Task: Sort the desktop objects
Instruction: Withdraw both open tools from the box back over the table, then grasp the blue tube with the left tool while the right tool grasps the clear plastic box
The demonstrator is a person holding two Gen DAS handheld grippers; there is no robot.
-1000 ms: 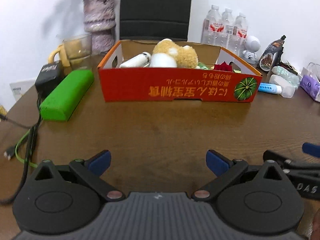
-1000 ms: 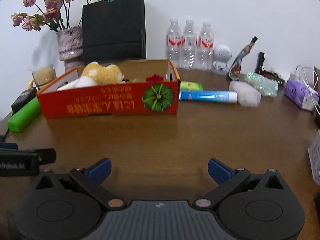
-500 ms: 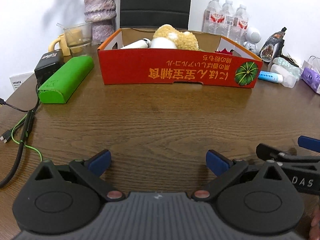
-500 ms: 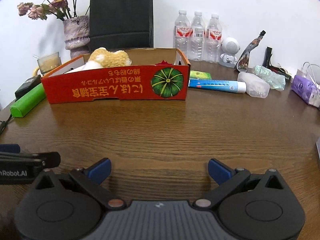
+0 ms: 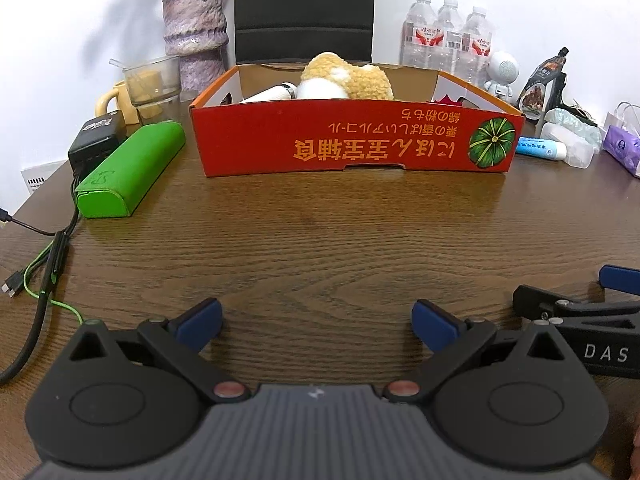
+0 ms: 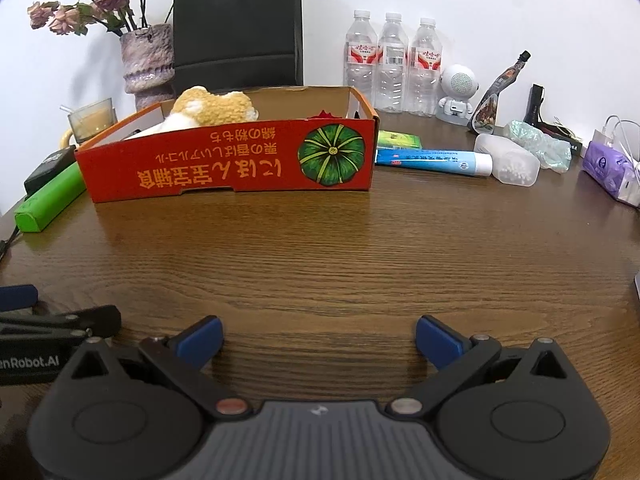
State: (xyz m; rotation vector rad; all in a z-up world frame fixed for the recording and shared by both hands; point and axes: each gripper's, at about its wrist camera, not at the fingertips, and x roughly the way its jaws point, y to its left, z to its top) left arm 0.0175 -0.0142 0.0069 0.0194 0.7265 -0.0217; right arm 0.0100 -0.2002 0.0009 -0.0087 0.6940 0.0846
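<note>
Toothpaste tube (image 6: pixel 434 160) lies crosswise (cap rightward) beside box (image 6: pixel 224 170).

Three water bottles (image 6: pixel 394 64) stand beside a black bag (image 6: pixel 238 24) and vase (image 6: pixel 148 64).

right gripper (image 5: pixel 592 312) side: "DAS" — partly cut off
left gripper (image 6: pixel 44 332) side: "nRobot.AI" — start hidden
red box (image 6: pixel 228 164): upside-down orange script, unreadable
</note>
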